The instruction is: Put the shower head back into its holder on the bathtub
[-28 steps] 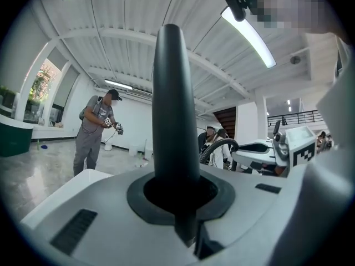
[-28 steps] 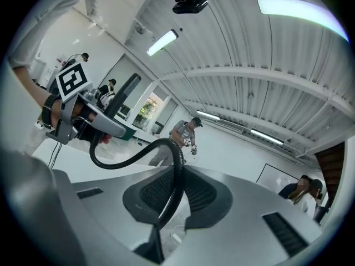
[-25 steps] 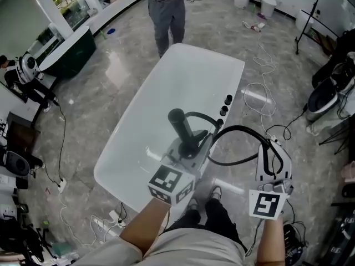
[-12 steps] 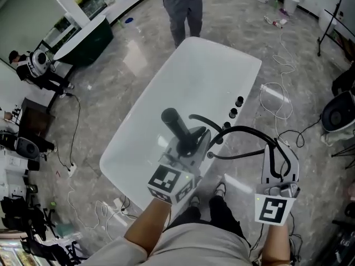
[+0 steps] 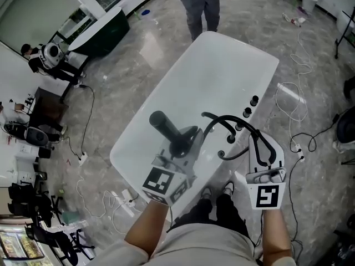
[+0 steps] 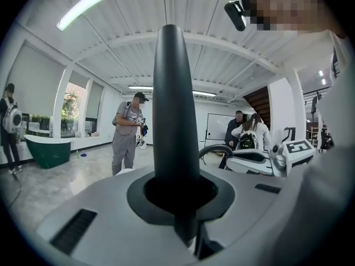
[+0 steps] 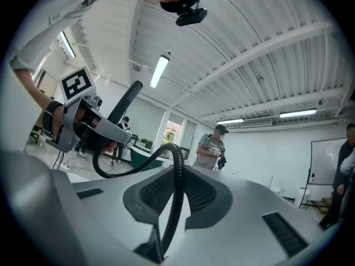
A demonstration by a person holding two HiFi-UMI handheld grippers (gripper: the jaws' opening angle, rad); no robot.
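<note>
Your left gripper (image 5: 187,143) is clamped on the shower head (image 5: 165,128), held tilted over the bathtub (image 5: 222,65). Your right gripper (image 5: 260,146) is clamped on the hose (image 5: 222,118) beside the tub's rim.

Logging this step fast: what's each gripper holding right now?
Left gripper: jaws closed on the black shower head.
Right gripper: jaws closed on the black shower hose.
</note>
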